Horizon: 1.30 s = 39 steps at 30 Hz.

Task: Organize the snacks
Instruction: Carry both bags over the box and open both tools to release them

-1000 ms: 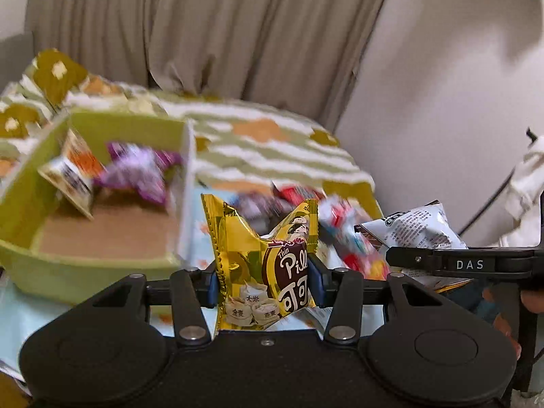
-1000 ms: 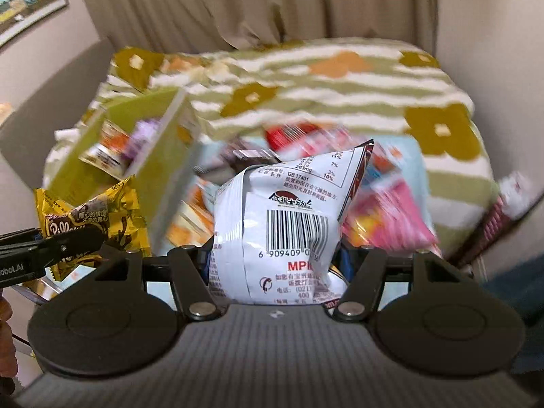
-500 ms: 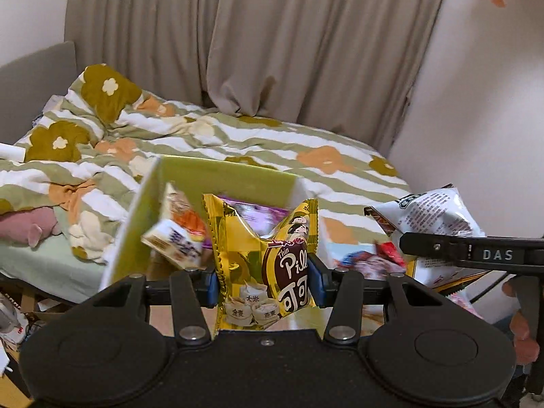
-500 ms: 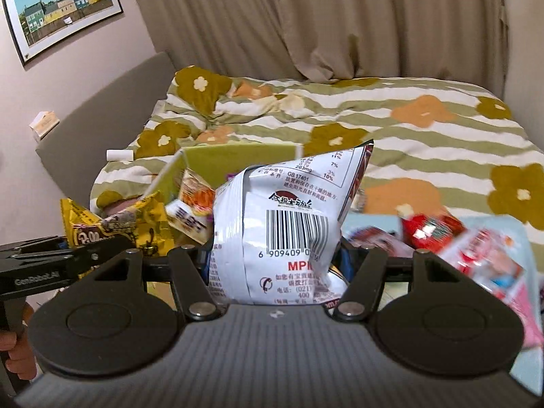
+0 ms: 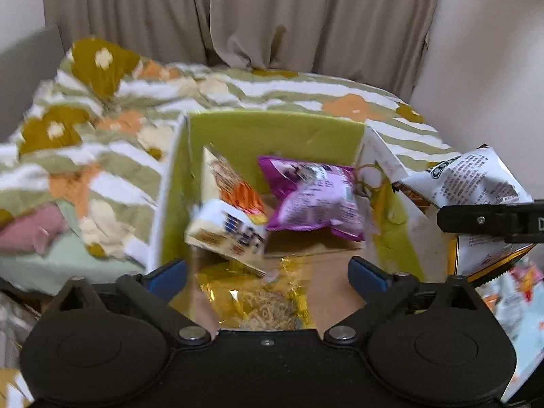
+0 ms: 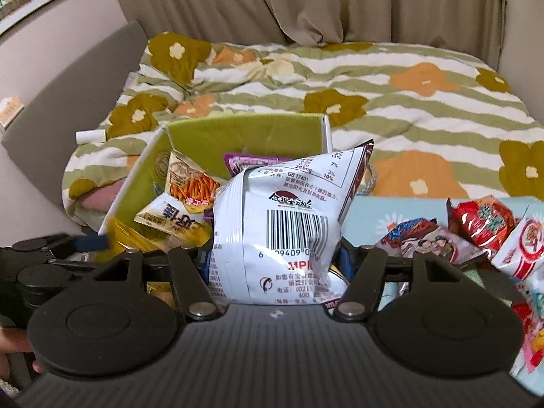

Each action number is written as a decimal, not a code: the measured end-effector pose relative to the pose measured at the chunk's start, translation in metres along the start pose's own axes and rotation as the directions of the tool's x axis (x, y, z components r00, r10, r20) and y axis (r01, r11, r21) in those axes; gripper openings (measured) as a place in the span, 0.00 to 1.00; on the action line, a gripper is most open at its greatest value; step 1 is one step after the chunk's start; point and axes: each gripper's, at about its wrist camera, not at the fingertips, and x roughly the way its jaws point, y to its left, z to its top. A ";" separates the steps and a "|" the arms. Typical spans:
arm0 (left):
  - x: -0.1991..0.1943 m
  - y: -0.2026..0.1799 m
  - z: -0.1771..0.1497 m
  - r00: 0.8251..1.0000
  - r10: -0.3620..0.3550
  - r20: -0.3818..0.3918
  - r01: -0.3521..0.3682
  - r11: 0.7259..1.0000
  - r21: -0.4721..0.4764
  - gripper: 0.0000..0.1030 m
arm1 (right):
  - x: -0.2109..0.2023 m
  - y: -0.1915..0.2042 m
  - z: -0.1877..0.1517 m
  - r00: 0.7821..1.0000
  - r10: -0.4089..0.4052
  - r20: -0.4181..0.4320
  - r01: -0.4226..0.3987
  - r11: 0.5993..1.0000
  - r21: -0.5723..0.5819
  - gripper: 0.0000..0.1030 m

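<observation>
A green box (image 5: 272,132) (image 6: 238,132) stands open in front of me. It holds a purple bag (image 5: 316,200), an orange-and-white pack (image 5: 234,183) (image 6: 190,183) and a white pack (image 5: 231,234) (image 6: 173,221). My left gripper (image 5: 268,275) hangs over the box with its jaws opening wide. The yellow snack bag (image 5: 258,299) lies loose below them on the box floor, blurred. My right gripper (image 6: 275,261) is shut on a white bag with a barcode (image 6: 289,224) (image 5: 476,176), beside the box's right wall.
Several loose snack packs (image 6: 476,234) lie on a light blue cloth (image 6: 391,210) to the right of the box. Behind is a bed with a flowered striped quilt (image 6: 374,78), curtains and a wall. A hand (image 6: 13,343) shows at the lower left.
Both grippers have swung left over the green box. The left jaws have sprung open and the yellow bag has dropped out of them into the box. The right still grips the white bag.
</observation>
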 end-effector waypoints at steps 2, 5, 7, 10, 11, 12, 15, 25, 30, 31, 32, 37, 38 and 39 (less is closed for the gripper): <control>-0.004 -0.001 -0.003 1.000 0.008 0.000 -0.008 1.000 0.016 0.99 | 0.003 0.003 -0.002 1.000 -0.005 -0.010 0.005 1.000 -0.003 0.76; -0.009 0.000 -0.007 1.000 0.027 0.004 -0.027 0.999 0.023 1.00 | 0.006 0.005 -0.003 1.000 -0.001 -0.020 0.001 1.000 -0.006 0.76; -0.016 -0.002 -0.008 0.999 0.047 0.015 -0.048 0.998 0.027 1.00 | 0.007 0.007 -0.003 1.000 0.006 -0.022 -0.007 1.000 -0.010 0.76; -0.024 -0.005 -0.010 0.997 0.074 0.028 -0.075 0.997 0.025 1.00 | 0.009 0.010 -0.001 1.000 0.021 -0.017 -0.021 1.000 -0.019 0.76; -0.023 -0.005 -0.008 0.996 0.083 0.027 -0.083 0.996 0.020 1.00 | 0.010 0.010 0.000 0.999 0.029 -0.015 -0.029 0.999 -0.018 0.76; -0.026 -0.006 -0.008 0.995 0.093 0.031 -0.093 0.996 0.014 1.00 | 0.012 0.010 0.001 0.999 0.042 -0.016 -0.042 0.999 -0.015 0.77; -0.033 -0.007 -0.008 0.991 0.124 0.048 -0.123 0.992 -0.007 1.00 | 0.019 0.009 0.006 0.997 0.078 -0.025 -0.078 0.997 0.002 0.77; -0.036 -0.002 -0.012 0.985 0.166 0.051 -0.163 0.985 -0.057 0.99 | 0.056 0.019 0.012 0.984 0.157 -0.079 -0.158 0.987 -0.004 0.86; -0.037 0.000 -0.018 0.984 0.173 0.046 -0.170 0.983 -0.075 0.99 | 0.060 0.018 0.009 0.985 0.163 -0.048 -0.164 0.986 -0.004 1.00; -0.038 0.001 -0.019 0.983 0.175 0.046 -0.171 0.982 -0.078 0.99 | 0.059 0.018 0.008 0.986 0.160 -0.041 -0.161 0.987 -0.008 1.00; -0.038 0.001 -0.020 0.983 0.176 0.046 -0.172 0.982 -0.081 0.99 | 0.058 0.018 0.007 0.987 0.156 -0.031 -0.157 0.987 -0.016 1.00; -0.042 -0.001 -0.021 0.983 0.174 0.052 -0.168 0.981 -0.098 0.99 | 0.049 0.019 0.002 0.989 0.146 -0.009 -0.146 0.988 -0.050 1.00; -0.044 -0.001 -0.021 0.983 0.175 0.057 -0.169 0.981 -0.098 0.99 | 0.047 0.019 0.002 0.989 0.146 -0.007 -0.146 0.988 -0.049 1.00; -0.047 -0.001 -0.021 0.983 0.175 0.062 -0.169 0.981 -0.097 0.99 | 0.044 0.018 0.001 0.989 0.148 -0.004 -0.148 0.988 -0.051 1.00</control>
